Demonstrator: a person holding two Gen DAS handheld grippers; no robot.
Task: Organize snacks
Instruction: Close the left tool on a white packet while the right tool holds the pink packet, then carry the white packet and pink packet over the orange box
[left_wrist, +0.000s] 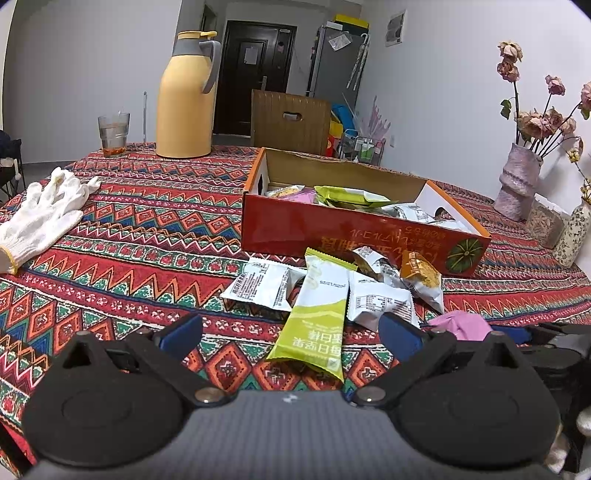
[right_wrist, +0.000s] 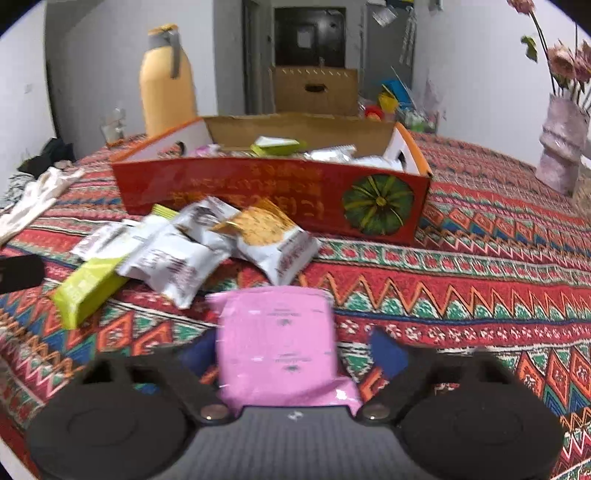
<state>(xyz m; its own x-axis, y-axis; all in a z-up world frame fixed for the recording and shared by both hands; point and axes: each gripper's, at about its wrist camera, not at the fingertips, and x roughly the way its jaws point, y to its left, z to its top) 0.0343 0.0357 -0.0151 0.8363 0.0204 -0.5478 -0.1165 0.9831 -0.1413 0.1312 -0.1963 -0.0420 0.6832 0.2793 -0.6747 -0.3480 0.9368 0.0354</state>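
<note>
A red cardboard box (left_wrist: 332, 229) holding several snack packets stands on the patterned tablecloth; it also shows in the right wrist view (right_wrist: 258, 192). In front of it lies a pile of packets: a green bar (left_wrist: 314, 314), white packets (left_wrist: 258, 284) and an orange-printed packet (left_wrist: 421, 277). My left gripper (left_wrist: 291, 332) is open and empty, its fingers either side of the green bar's near end. A pink packet (right_wrist: 277, 339) lies between the open fingers of my right gripper (right_wrist: 291, 350). The pink packet also shows in the left wrist view (left_wrist: 461, 325).
A yellow thermos (left_wrist: 186, 99) and a glass (left_wrist: 112, 134) stand at the table's far left. White gloves (left_wrist: 40, 214) lie at the left. A pink vase with dried flowers (left_wrist: 517, 184) and jars stand at the right. A cardboard crate (left_wrist: 290, 122) is behind the table.
</note>
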